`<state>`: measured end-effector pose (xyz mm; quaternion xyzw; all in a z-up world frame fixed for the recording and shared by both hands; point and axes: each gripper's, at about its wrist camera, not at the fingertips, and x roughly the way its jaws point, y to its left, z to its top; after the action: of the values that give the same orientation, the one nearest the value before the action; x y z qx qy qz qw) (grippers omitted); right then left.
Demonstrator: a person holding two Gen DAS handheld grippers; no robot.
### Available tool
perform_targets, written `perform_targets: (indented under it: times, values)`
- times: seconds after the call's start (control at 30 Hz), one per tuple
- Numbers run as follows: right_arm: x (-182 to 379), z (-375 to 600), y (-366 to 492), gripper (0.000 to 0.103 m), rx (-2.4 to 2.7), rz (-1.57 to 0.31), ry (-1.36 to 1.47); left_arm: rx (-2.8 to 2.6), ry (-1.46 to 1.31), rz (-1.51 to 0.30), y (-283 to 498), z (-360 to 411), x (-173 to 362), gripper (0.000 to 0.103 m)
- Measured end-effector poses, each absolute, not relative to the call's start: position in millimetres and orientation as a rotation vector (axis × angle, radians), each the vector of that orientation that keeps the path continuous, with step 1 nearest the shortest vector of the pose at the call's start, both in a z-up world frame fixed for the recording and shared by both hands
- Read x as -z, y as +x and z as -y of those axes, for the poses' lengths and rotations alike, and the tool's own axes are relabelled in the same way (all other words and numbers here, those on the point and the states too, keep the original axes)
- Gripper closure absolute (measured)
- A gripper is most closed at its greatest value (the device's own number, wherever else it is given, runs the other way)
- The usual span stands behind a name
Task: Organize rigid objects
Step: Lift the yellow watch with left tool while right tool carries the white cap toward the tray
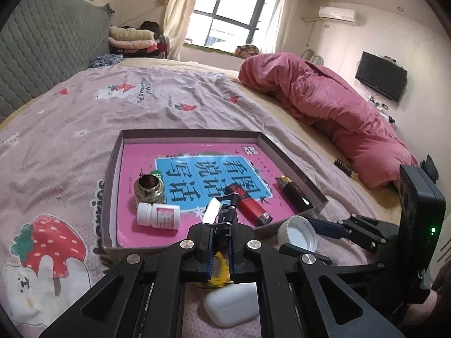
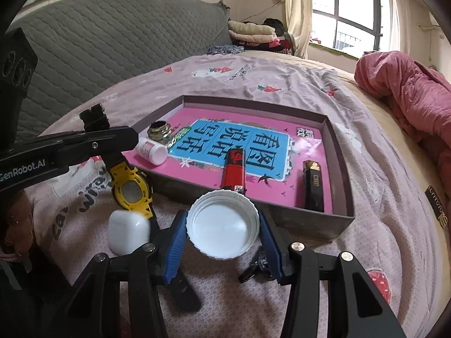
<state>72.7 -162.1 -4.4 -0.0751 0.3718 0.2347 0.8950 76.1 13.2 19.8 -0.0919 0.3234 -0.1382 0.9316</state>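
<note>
Left gripper [image 2: 97, 122]: clamped on the yellow watch [image 2: 131, 190] by its strap; dangling, may swing loose. Right gripper [image 2: 222, 225]: pads hugging the white lid [image 2: 222, 225], seemingly lightly; could tip before reaching the tray [image 2: 338, 222].

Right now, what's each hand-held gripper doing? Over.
Left hand-held gripper shut on yellow watch strap. Right hand-held gripper clamps white cap. Both short of box; white earbud case on bedspread. Path clear.
</note>
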Motion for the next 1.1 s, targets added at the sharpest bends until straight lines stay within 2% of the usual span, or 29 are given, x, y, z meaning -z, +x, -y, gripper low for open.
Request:
perform_targets:
  times: [1.1]
  values:
    - [-19,185,72,0.053,-0.390,-0.683,-0.118,0.198,-0.236,-0.562,63,-32,-48,0.097]
